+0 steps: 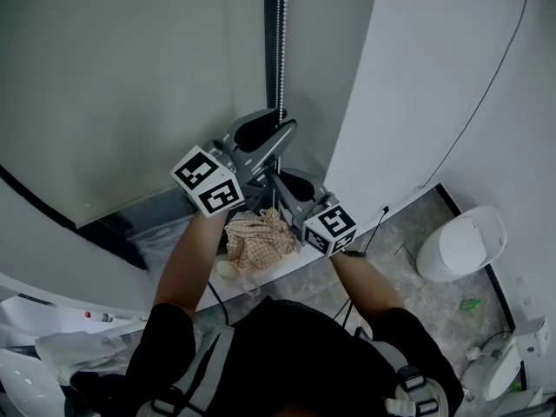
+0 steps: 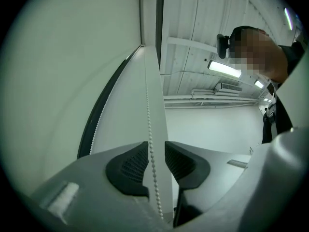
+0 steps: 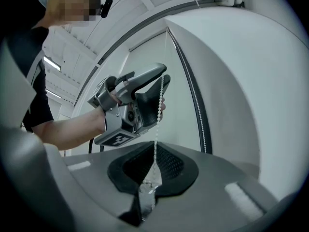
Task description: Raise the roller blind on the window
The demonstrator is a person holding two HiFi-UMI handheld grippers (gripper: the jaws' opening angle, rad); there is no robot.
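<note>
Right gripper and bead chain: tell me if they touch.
Touching. The right gripper view shows the right gripper with its jaws shut on the bead chain, which runs straight up from between the pads.

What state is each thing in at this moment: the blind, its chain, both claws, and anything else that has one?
roller blind, lowered nearly all the way
bead chain, hanging straight, running through both claws
left claw, open, chain between the pads but not pinched
right claw, shut on the bead chain, below the left claw
cloth, crumpled, lying loose
toilet, lid down
</note>
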